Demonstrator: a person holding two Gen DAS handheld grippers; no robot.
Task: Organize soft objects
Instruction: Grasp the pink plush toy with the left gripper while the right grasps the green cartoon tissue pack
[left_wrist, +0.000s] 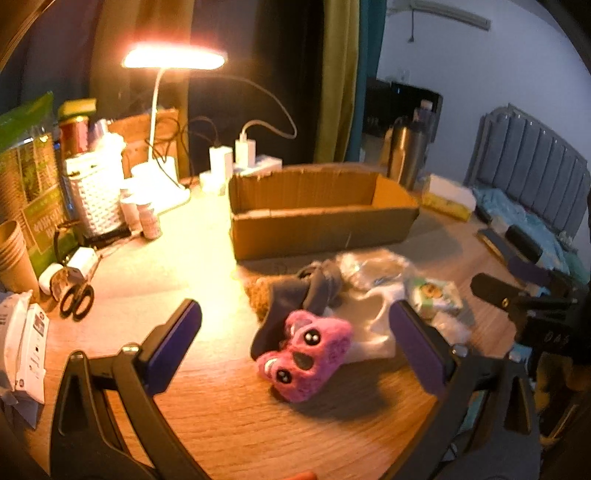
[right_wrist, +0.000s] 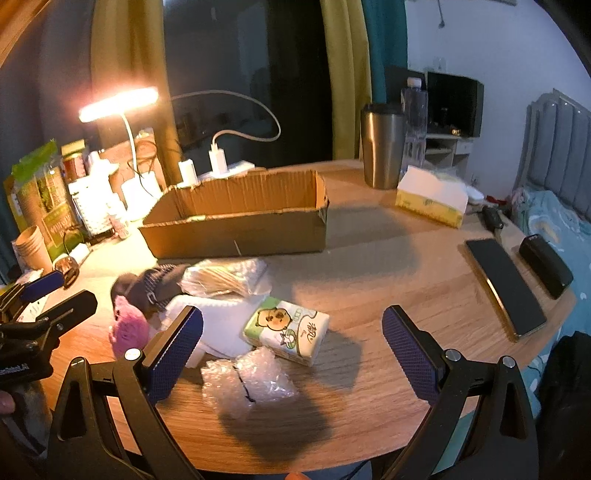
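A pink plush toy (left_wrist: 304, 363) lies on the wooden table between the fingers of my open left gripper (left_wrist: 295, 347); it also shows in the right wrist view (right_wrist: 129, 328). Behind it lie dark grey socks (left_wrist: 299, 295), a white cloth (left_wrist: 373, 321), a clear bag (left_wrist: 369, 267) and a green tissue pack (left_wrist: 434, 295). My right gripper (right_wrist: 291, 350) is open and empty above the tissue pack (right_wrist: 286, 326) and a bubble wrap piece (right_wrist: 249, 382). An open cardboard box (right_wrist: 236, 214) stands behind the pile.
A lit desk lamp (left_wrist: 173, 59), a white basket (left_wrist: 98, 195), paper cups (left_wrist: 13, 254) and scissors (left_wrist: 75, 299) crowd the left. A steel tumbler (right_wrist: 382, 144), tissue box (right_wrist: 432, 199), phone (right_wrist: 506, 288) and black case (right_wrist: 546, 264) sit on the right.
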